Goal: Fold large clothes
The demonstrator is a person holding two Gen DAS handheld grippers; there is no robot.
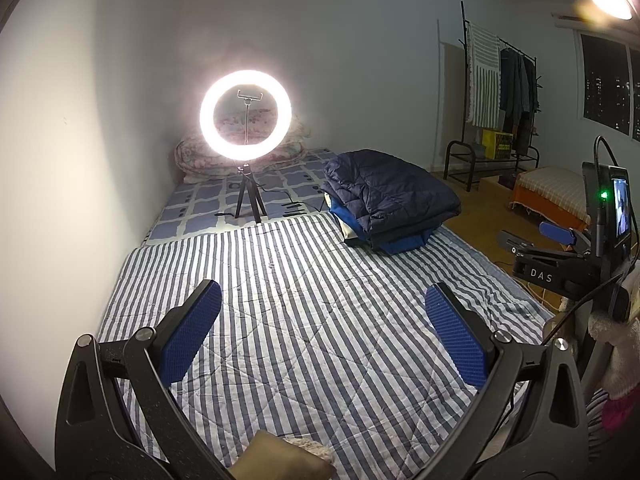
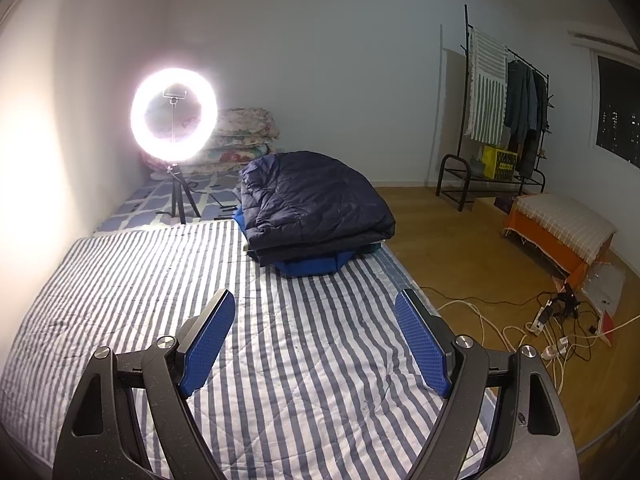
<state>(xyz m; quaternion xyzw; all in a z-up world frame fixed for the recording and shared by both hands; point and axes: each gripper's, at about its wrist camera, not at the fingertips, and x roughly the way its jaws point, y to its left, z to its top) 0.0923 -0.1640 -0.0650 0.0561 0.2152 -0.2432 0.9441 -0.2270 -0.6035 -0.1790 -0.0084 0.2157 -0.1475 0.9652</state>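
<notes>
A dark navy quilted jacket (image 1: 390,194) (image 2: 312,204) lies folded on top of a stack of folded clothes, with a bright blue garment (image 2: 316,266) showing under it, at the far right side of the striped blue-and-white quilt (image 1: 304,320) (image 2: 280,360). My left gripper (image 1: 322,334) hovers open above the bare quilt, well short of the stack, with nothing between its blue pads. My right gripper (image 2: 316,340) is also open and empty over the quilt, the stack ahead of it. The right gripper's body (image 1: 560,256) shows at the right edge of the left wrist view.
A lit ring light on a small tripod (image 1: 248,120) (image 2: 174,120) stands at the back left beside floral bedding (image 2: 244,128). A clothes rack (image 2: 500,120), an orange-covered bench (image 2: 560,232) and cables with power strips (image 2: 552,320) sit on the wooden floor at right.
</notes>
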